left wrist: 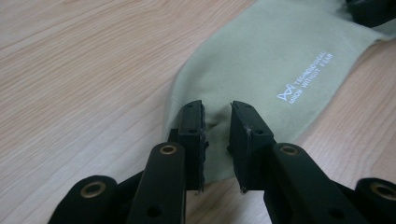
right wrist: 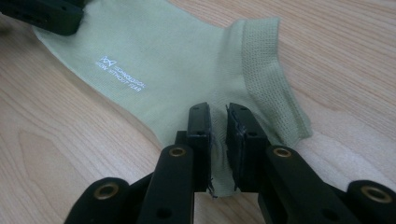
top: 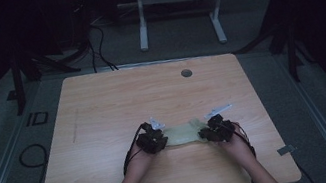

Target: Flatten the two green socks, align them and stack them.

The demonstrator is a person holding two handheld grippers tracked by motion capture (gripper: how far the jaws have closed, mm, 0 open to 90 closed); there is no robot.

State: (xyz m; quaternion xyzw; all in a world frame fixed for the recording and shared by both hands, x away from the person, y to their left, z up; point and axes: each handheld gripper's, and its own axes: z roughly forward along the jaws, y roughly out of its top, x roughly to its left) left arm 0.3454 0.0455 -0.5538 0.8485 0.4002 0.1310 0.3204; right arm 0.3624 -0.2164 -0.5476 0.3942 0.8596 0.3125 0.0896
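Black fingers (left wrist: 217,122) of each gripper apparently pinch opposite ends of a green sock (top: 181,134), its long axis running left-right between them on the surface (top: 103,107).

One pale green sock (top: 183,133) lay stretched between two grippers, left (top: 151,140) and right (top: 216,130).

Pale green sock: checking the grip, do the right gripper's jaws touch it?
Touching. The right gripper view shows the right gripper pinching a fold of the pale green sock.
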